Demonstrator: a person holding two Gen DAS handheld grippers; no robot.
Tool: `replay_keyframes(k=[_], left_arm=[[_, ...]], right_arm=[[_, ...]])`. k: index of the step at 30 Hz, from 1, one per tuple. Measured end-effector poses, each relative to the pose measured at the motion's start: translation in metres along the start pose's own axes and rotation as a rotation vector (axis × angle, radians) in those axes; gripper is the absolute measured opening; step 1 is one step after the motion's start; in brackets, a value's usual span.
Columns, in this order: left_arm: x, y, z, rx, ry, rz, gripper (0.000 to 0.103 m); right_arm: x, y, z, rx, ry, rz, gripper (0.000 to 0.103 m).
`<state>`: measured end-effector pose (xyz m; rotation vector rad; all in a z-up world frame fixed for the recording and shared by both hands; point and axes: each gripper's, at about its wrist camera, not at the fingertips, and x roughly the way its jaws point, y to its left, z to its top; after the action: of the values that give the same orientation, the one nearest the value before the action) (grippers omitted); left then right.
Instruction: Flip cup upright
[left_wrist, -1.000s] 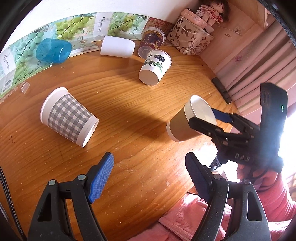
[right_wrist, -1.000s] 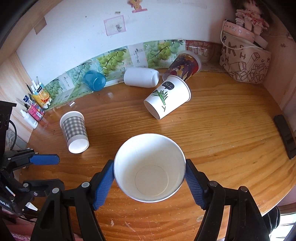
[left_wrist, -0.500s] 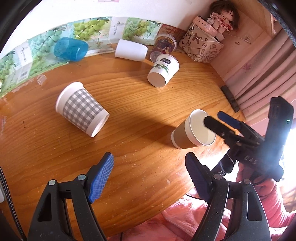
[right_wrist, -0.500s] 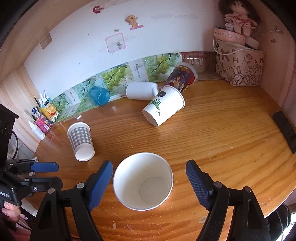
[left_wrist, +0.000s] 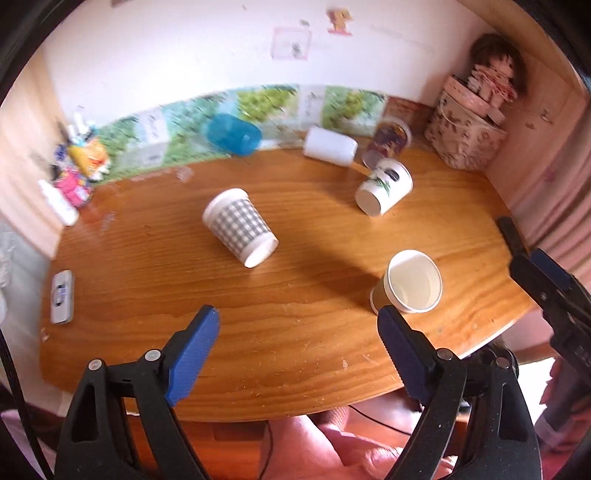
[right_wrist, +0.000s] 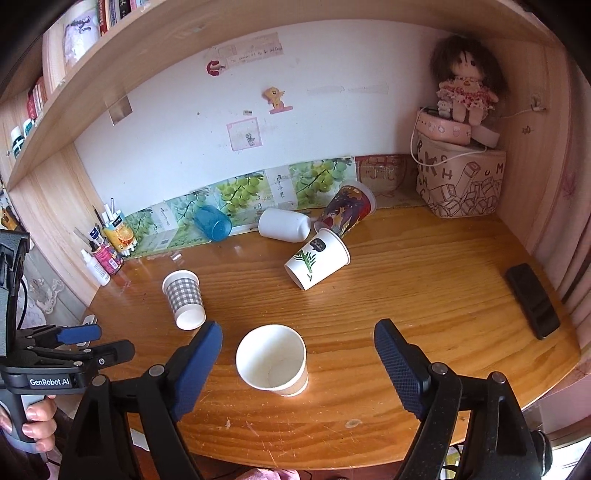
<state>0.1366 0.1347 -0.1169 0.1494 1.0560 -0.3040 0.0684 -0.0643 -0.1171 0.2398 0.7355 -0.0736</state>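
Observation:
A brown paper cup (right_wrist: 272, 358) stands upright on the wooden table (right_wrist: 424, 295), near its front edge; it also shows in the left wrist view (left_wrist: 410, 283). My right gripper (right_wrist: 297, 363) is open and empty, pulled back above and behind the cup. My left gripper (left_wrist: 297, 354) is open and empty over the table's front edge. A grey checked cup (left_wrist: 240, 227), a white cup with a plant print (left_wrist: 384, 186), a plain white cup (left_wrist: 330, 146), a blue cup (left_wrist: 232, 133) and a dark printed cup (left_wrist: 388, 142) lie on their sides.
A black remote (right_wrist: 532, 300) lies at the table's right edge. A patterned bag (right_wrist: 460, 181) with a doll (right_wrist: 463, 77) stands in the back right corner. Small bottles (right_wrist: 105, 247) stand at the back left. A small white device (left_wrist: 62, 291) lies at the left edge.
My right gripper has let go of the brown cup, which now stands upright on the table, and has drawn back. My left gripper has also drawn back and up.

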Motion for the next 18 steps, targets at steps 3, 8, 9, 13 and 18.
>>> replay_keyframes(k=[3,8,9,13,18], left_arm=[[-0.025,-0.015,-0.01,-0.022,-0.091,0.046,0.09],[-0.071,-0.035,-0.021,-0.082,-0.215,0.041,0.091],[-0.079,-0.039,-0.021,-0.088,-0.236,0.034,0.093],[-0.113,-0.052,-0.026,-0.117,-0.34,0.032,0.101],[-0.138,-0.067,-0.036,-0.122,-0.453,0.09,0.102]], right_arm=[[-0.024,-0.004,-0.001,0.003,-0.011,0.029,0.085],[-0.068,-0.003,-0.006,-0.066,-0.034,0.053,0.085],[-0.075,-0.003,-0.007,-0.072,-0.038,0.059,0.085],[-0.111,-0.009,-0.008,-0.052,-0.061,0.085,0.086],[-0.141,-0.008,-0.013,-0.08,-0.096,0.095,0.103]])
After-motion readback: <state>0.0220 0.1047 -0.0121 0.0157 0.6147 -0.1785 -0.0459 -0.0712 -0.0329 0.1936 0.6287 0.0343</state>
